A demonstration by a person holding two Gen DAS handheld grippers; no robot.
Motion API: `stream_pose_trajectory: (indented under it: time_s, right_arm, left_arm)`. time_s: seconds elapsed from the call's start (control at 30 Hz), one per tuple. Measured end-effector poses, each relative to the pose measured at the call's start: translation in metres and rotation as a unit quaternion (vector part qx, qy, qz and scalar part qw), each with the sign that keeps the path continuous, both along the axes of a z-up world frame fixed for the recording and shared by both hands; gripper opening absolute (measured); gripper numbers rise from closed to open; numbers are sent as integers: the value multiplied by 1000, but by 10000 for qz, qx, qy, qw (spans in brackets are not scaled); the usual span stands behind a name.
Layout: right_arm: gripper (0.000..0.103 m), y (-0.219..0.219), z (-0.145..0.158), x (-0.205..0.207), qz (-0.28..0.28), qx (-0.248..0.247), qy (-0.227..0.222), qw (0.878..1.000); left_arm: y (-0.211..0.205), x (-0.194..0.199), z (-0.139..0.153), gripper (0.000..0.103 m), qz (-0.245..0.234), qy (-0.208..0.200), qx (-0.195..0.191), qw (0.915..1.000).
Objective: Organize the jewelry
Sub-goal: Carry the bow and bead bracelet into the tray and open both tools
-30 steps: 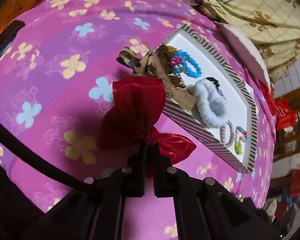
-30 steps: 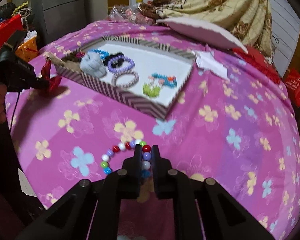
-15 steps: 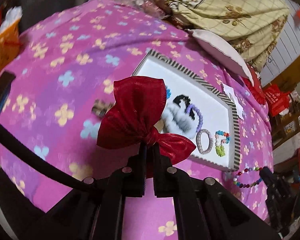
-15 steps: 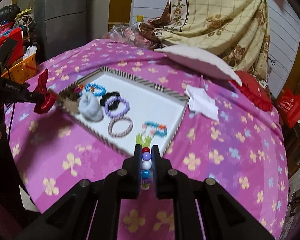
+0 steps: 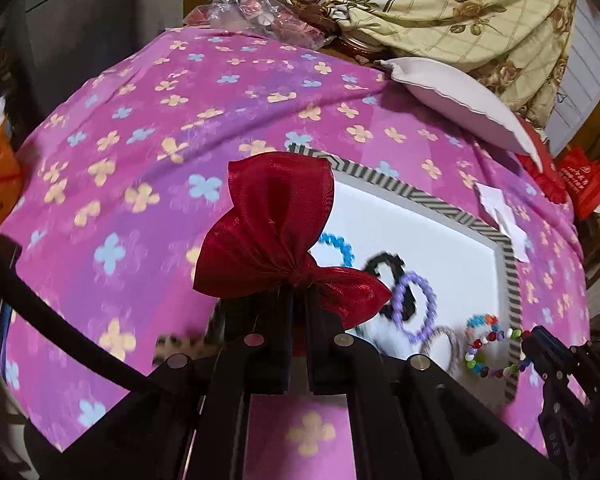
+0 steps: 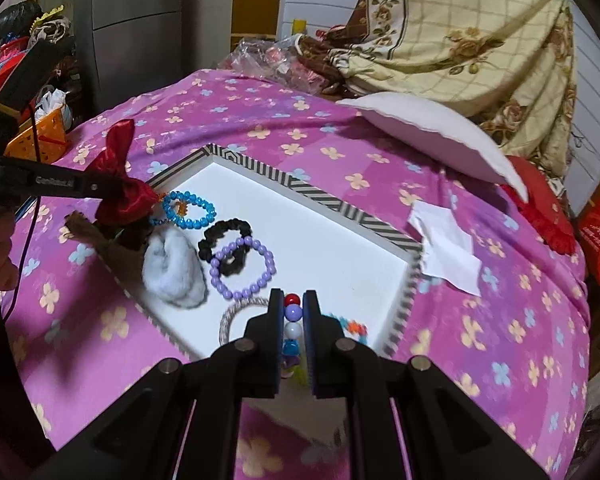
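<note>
The left gripper (image 5: 298, 300) pinches a red satin bow (image 5: 276, 236); the right gripper (image 6: 292, 312) clamps a multicolored bead bracelet (image 6: 292, 326) between its fingers, above the striped tray (image 6: 384, 228).

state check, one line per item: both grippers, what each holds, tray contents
left gripper: shut on red bow
red bow: held above tray's left edge
right gripper: shut on multicolor bead bracelet
multicolor bead bracelet: held over tray's near edge
tray: holds jewelry
purple bead bracelet: lying in tray
</note>
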State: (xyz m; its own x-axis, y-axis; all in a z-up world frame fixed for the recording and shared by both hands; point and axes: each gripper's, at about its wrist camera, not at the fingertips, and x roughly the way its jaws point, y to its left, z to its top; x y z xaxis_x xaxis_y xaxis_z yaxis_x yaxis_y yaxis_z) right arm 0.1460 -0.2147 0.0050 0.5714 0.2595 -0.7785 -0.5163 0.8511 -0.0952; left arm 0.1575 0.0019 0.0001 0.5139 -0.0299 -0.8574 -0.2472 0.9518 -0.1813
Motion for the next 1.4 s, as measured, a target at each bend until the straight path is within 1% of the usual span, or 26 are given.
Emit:
stream_pose_trajectory:
  time_s: [0.13, 0.3, 0.43, 0.6, 0.8, 0.9, 0.93, 1.0, 1.07, 1.13, 1.2, 1.33, 1.4]
  right_arm:
    - [9, 12, -10, 18, 73, -12, 91, 9999]
    - [9, 12, -25, 46, -34, -16, 221, 9997]
    - [9, 3, -35, 70, -251, -41, 263, 9993]
    - [9, -15, -57, 99, -616, -45, 510, 9968]
    - [9, -27, -74, 107, -897, -106, 638, 9939]
    - [10, -28, -76, 106, -917, -105, 659, 9935]
    - [11, -29, -74, 104, -930, -64, 661, 9934]
    - [24, -32, -70, 100, -986, 39, 672, 9928]
    - [30, -34, -64, 93, -999, 199, 642, 9927]
    - [32, -34, -58, 83, -989, 319, 607, 9927]
    - [41, -33, -52, 72, -995, 442, 577, 9924]
    - [48, -28, -40, 45, -942, 686, 438, 9922]
    - [55, -25, -36, 34, -982, 776, 388, 9914]
  left_arm:
    - [-3, 21, -6, 25, -42, 66, 112, 9999]
    - [-16, 42, -8, 25, -223, 42, 373, 9990]
    - [-23, 61, -12, 25, -337, 59, 494, 9982]
    - [-31, 80, -22, 25, -464, 82, 699, 9964]
    - [-36, 95, -40, 25, -605, 229, 742, 9951]
    - [-39, 98, -47, 25, -607, 275, 744, 9950]
    - [-40, 97, -49, 25, -619, 273, 756, 9948]
    - [-40, 95, -50, 27, -607, 255, 762, 9949]
    - [-41, 91, -50, 32, -627, 264, 761, 9948]
    - [-41, 86, -47, 40, -649, 225, 800, 9944]
    - [-42, 80, -42, 41, -682, 158, 880, 9937]
    - [-41, 61, -31, 41, -647, -19, 937, 9935]
    - [-40, 51, -26, 41, -628, -66, 962, 9934]
